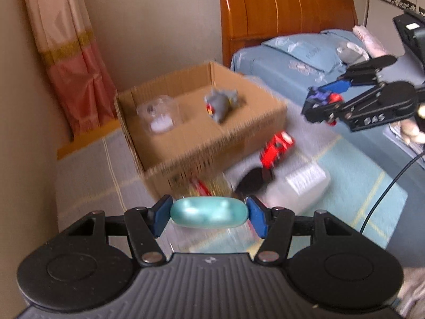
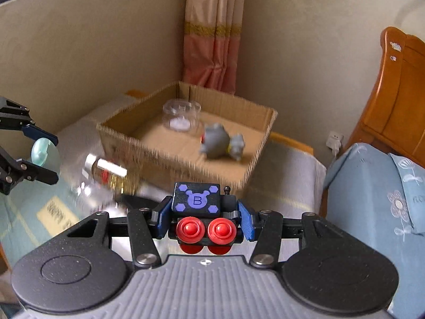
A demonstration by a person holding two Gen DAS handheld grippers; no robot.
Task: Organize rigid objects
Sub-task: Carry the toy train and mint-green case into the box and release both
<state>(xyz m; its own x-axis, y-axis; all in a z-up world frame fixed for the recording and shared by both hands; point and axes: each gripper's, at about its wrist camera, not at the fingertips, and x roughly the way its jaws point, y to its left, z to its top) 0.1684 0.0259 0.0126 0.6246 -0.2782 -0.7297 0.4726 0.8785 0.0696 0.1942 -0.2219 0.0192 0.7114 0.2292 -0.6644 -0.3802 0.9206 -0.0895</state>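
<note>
The left gripper (image 1: 209, 214) is clamping a teal disc (image 1: 209, 213) edge to edge between its blue pads (image 1: 162, 214), and the disc is sitting flat across the gap, held clear above the bed. It looks glossy and hard, so I'm judging it light but slippery; pinching it across the rim, as it is now, seems the surest hold. Over on the other side, the right gripper (image 2: 205, 219) is squeezing a black toy block (image 2: 204, 212) with a purple bear badge on top and two red buttons facing the camera. That one is looking stiff, boxy and easy to grip by its flat sides. Both pieces are hanging just short of the cardboard box (image 1: 212, 143), which is standing open straight ahead of the two grippers. Inside it a clear plastic jar (image 2: 182, 115) is standing near the back and a grey toy figure (image 2: 220, 143) is lying toward the right. Outside the box, a red toy (image 1: 276, 147) and a clear bottle (image 2: 106, 170) are waiting on the cover, near the front wall. The views are blurring, so finer detail is beyond me.
</note>
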